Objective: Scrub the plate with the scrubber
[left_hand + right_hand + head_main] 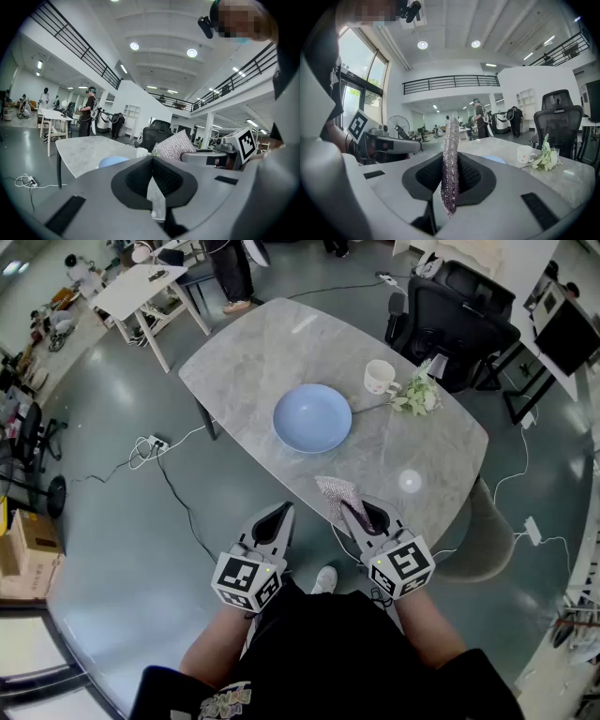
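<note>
Marble table point(253, 352): plate point(311, 418) well beyond right tool point(351, 510) clamping scrubber point(335, 491).

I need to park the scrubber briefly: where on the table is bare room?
Bare tabletop lies left of and beyond the plate, and between plate and near edge. Crowded right of the plate: mug and flower sprig.
</note>
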A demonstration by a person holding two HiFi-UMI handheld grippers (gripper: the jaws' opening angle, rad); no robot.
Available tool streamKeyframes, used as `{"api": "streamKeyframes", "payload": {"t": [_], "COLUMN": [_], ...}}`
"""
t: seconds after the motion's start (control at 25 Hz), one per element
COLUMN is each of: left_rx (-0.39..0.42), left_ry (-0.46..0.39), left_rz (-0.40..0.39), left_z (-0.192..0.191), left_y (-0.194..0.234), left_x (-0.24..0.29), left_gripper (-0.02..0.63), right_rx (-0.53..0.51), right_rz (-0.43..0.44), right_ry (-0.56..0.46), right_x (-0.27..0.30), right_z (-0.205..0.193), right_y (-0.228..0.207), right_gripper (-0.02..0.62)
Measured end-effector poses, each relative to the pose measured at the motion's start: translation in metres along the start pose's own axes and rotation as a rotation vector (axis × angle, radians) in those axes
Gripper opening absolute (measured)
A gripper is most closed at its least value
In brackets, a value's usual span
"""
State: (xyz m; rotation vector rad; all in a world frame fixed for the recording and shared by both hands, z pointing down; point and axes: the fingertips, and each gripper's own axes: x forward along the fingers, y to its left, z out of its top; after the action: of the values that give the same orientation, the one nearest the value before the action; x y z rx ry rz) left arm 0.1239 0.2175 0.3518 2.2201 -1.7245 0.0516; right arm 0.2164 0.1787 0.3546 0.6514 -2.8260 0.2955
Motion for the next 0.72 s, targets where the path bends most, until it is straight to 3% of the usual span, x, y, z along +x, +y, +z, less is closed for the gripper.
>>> {"api": "streamKeyframes", "payload": {"t": [0.4,0.72], "left_rx": [-0.007,-0.026], "left_ry": [0.009,0.023], "left_rz": [0.008,-0.001], "left_z": [0.001,0.0], "left_y": [0.012,0.047], "left_x": [-0.003,-0.006], "left_gripper": [0.015,0.015], "right_rx": [0.0,-0.007], "right_rz": [0.026,0.032], "right_ry": [-0.009,0.013], "right_x": [0.013,0.05], "right_z": [0.001,0.003], "right_y": [0.004,0.016], "right_gripper": [0.072,0.074]}}
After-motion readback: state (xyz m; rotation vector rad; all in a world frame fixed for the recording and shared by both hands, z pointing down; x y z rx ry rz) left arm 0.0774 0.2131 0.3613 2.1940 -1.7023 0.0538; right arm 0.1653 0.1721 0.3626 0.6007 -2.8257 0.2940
